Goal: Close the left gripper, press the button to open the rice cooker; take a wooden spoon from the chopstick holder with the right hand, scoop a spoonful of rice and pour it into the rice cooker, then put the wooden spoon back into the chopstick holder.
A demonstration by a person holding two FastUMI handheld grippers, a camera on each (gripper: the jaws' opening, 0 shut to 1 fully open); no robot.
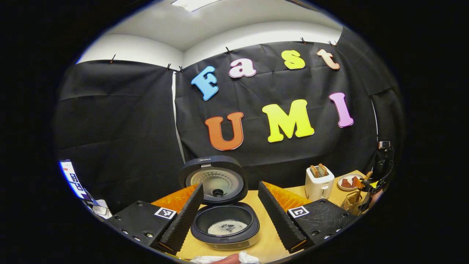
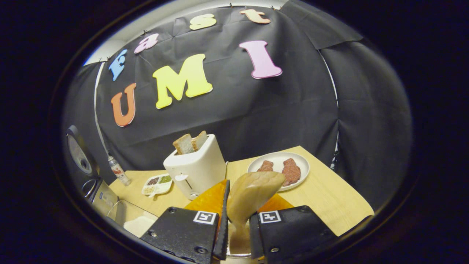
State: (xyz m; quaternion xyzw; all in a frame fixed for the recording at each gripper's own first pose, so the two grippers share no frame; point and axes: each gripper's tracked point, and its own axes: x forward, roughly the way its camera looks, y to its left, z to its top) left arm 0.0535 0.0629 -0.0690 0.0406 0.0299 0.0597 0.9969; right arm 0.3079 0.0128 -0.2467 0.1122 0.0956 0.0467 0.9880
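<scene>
Right gripper view: wooden spoon (image 2: pixel 253 194) pinched between fingers (image 2: pixel 222 216), bowl up.
Left gripper (image 1: pixel 229 212) fingers spread before open rice cooker (image 1: pixel 224 223), rice inside.

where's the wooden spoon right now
In the right gripper view, the wooden spoon is clamped between the right tongs, bowl up, in front of the toaster and plate.

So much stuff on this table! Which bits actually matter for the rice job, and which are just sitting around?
For the job:
- rice cooker, lid open, some rice inside
- wooden spoon, gripped by the right gripper
- container of rice
- left gripper, open

Just lying about:
- toaster with bread
- plate
- seasoning tray
- bottle
</scene>
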